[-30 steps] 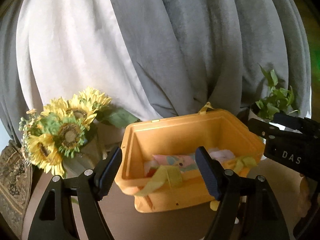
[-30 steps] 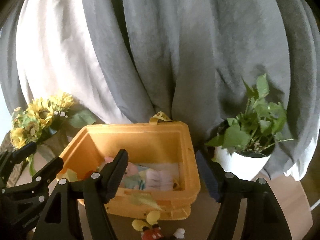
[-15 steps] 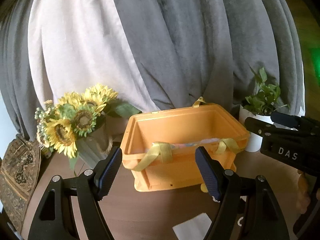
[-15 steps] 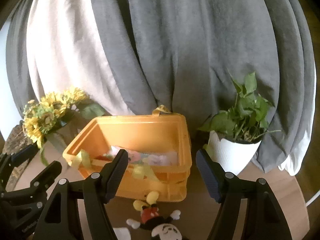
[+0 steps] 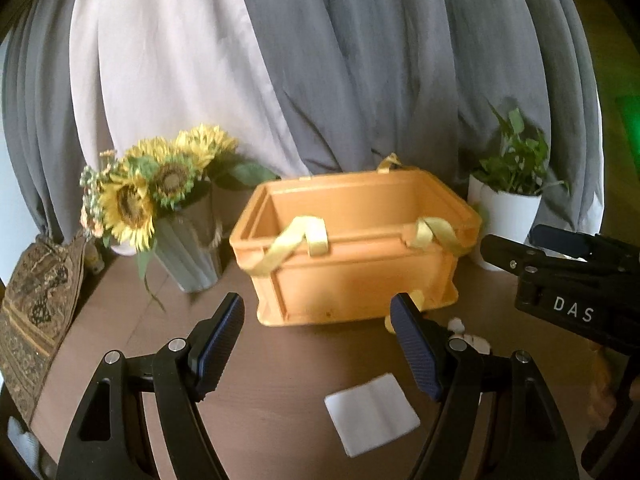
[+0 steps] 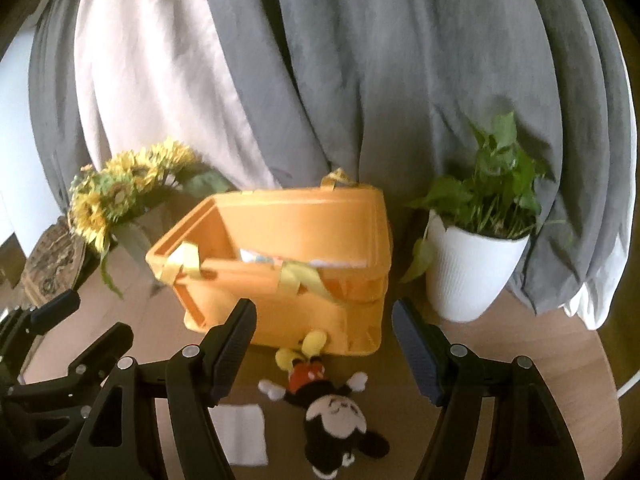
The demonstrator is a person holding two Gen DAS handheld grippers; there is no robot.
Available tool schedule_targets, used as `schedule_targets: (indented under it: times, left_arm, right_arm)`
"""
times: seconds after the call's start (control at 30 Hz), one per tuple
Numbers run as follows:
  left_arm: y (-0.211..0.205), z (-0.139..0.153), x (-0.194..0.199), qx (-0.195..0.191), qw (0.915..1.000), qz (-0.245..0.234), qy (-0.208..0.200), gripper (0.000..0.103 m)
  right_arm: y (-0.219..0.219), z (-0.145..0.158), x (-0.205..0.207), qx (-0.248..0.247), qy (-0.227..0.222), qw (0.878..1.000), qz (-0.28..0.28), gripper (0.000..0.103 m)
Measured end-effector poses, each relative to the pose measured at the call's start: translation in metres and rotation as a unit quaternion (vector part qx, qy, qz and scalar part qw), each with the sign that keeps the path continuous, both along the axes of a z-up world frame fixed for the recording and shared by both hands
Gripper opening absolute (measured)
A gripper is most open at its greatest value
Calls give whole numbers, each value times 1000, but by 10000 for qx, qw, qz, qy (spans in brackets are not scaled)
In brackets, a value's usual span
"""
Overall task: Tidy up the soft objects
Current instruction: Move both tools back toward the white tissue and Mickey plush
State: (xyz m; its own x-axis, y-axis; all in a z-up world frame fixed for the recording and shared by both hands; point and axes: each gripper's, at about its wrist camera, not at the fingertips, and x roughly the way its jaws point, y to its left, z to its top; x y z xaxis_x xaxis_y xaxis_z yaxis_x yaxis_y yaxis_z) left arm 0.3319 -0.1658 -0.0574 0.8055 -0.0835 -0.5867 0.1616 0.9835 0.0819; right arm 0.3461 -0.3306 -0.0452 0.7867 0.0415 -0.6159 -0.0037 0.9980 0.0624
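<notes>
An orange plastic bin with yellow ribbon handles stands on the brown table, with soft items partly visible inside in the right wrist view. A Mickey Mouse plush lies face up in front of the bin. A folded white cloth lies on the table nearer to me. My left gripper is open and empty, short of the bin and above the cloth. My right gripper is open and empty, above the plush.
A sunflower bouquet in a grey vase stands left of the bin. A potted green plant in a white pot stands to its right. Grey and white curtains hang behind. A patterned cloth lies at the table's far left.
Both grippers have pulled back and lowered away from the bin, still open. The plush and the white cloth have come into view on the table in front of the bin.
</notes>
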Motion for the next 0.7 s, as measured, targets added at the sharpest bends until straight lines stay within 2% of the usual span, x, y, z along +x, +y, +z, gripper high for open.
schedule_targets:
  times: [0.7]
  left_arm:
    - [-20,-55,-13,84,9967,23,803,75]
  right_arm:
    - [-9,-63,-11,91,901,9948,466,72]
